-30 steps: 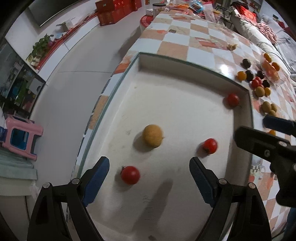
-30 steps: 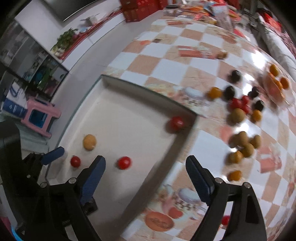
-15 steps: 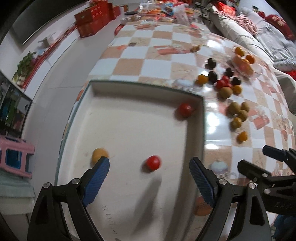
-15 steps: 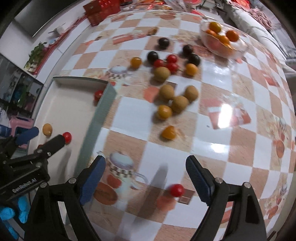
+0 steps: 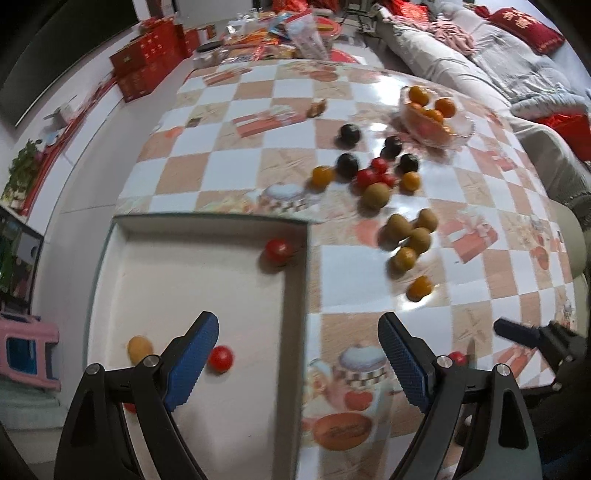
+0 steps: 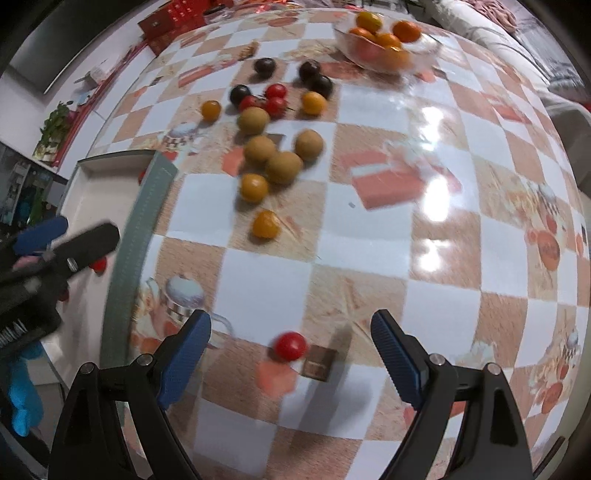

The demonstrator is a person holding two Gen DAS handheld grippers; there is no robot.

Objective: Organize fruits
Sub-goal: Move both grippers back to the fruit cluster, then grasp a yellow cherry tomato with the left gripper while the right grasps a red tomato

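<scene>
Left wrist view: the left claw (image 5: 297,352) hangs released, straddling the right wall of the white tray (image 5: 295,295). Three tomatoes and one yellow fruit (image 5: 139,347) lie inside, evidently sorted.

Right wrist view: the right claw (image 6: 291,349) is released over the table (image 6: 369,258), lined up on a lone red tomato (image 6: 290,346), probably its next pick. The fruit cluster (image 6: 273,147) lies far left.

A home living room: a sofa (image 5: 491,55) with a red cushion (image 5: 524,24) sits at 1 o'clock, red gift boxes (image 5: 147,70) at 11, a pink stool (image 5: 26,354) at 8, beside a checkered tabletop (image 5: 236,147) carrying fruit.
</scene>
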